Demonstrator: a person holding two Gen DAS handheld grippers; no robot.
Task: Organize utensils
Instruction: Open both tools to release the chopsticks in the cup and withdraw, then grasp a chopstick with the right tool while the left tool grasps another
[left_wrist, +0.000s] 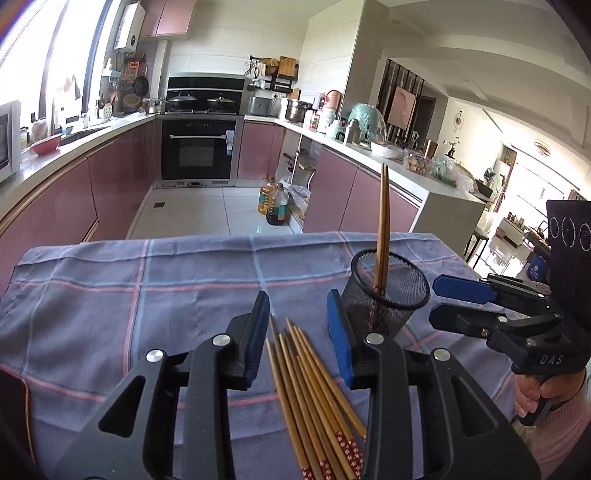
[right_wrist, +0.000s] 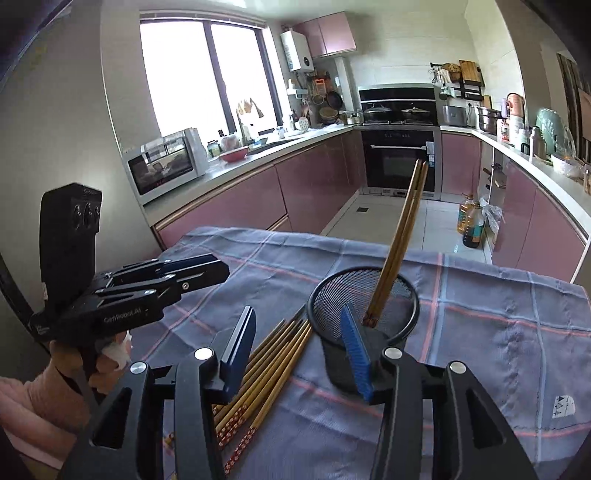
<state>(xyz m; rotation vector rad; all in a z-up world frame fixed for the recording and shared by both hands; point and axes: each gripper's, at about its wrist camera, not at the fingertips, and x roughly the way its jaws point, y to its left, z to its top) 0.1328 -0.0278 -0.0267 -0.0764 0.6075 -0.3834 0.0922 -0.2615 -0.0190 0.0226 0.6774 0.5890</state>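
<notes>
A pile of several wooden chopsticks (left_wrist: 314, 387) with red-patterned ends lies on the checked tablecloth (left_wrist: 147, 295). My left gripper (left_wrist: 299, 325) hangs open just above the pile's thin tips, its blue pads on either side and nothing pressed between them. A black mesh cup (left_wrist: 402, 291) stands to the right with two chopsticks (left_wrist: 384, 221) upright in it. In the right wrist view, my right gripper (right_wrist: 297, 347) is open too; its left pad is over the pile (right_wrist: 266, 369) and its right pad is in front of the cup (right_wrist: 343, 291). The standing chopsticks (right_wrist: 402, 240) lean right.
Each gripper shows in the other's view: the right gripper (left_wrist: 436, 302) beside the cup, the left gripper (right_wrist: 221, 269) at the left, each held by a hand (left_wrist: 532, 398). Beyond the table's far edge is kitchen floor with oil bottles (left_wrist: 277, 206) and pink cabinets.
</notes>
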